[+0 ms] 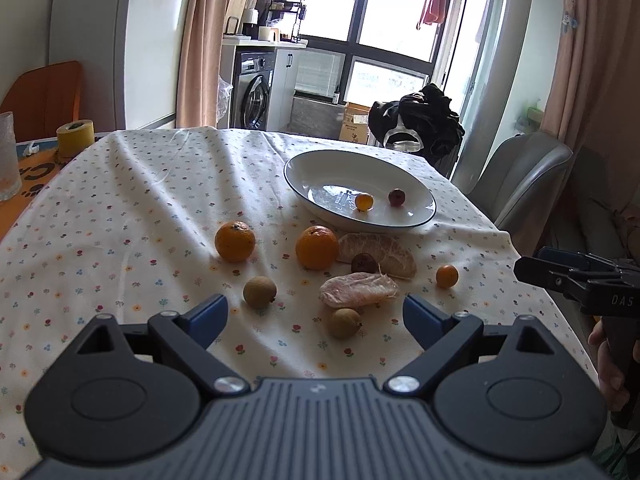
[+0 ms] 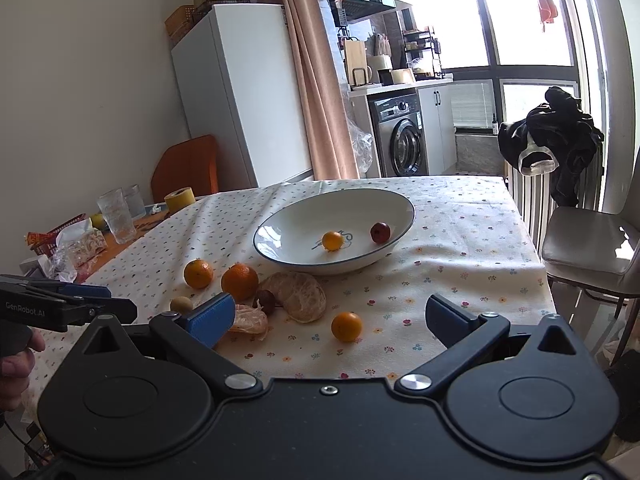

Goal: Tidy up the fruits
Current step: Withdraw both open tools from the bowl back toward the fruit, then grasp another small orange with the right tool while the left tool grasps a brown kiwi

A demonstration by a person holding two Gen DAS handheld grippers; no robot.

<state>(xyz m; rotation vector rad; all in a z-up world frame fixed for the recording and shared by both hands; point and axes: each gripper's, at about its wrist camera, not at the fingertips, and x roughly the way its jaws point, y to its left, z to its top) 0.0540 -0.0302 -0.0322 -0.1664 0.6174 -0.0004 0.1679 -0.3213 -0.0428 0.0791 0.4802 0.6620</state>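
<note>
A white plate (image 1: 420, 216) (image 2: 280, 258) sits far on the flowered tablecloth and holds a kumquat (image 1: 364, 201) and a red jujube (image 1: 396, 197). In front of it lie two oranges (image 1: 235, 241) (image 1: 317, 247), two peeled pomelo pieces (image 1: 380, 252) (image 1: 358, 290), a dark jujube (image 1: 363, 263), two longans (image 1: 260, 291) (image 1: 345, 323) and another kumquat (image 1: 447, 276) (image 2: 346, 326). My left gripper (image 1: 314, 304) hangs open above the near longans and pomelo. My right gripper (image 2: 330, 308) is open just short of the loose kumquat. Neither holds anything.
A yellow tape roll (image 1: 75, 134), glasses (image 2: 118, 216) and snack packets (image 2: 76, 248) crowd the table's left end. An orange chair (image 1: 44, 96) stands behind them. A grey chair (image 1: 524, 176) stands at the right edge, with dark clothes (image 1: 420, 120) draped beyond.
</note>
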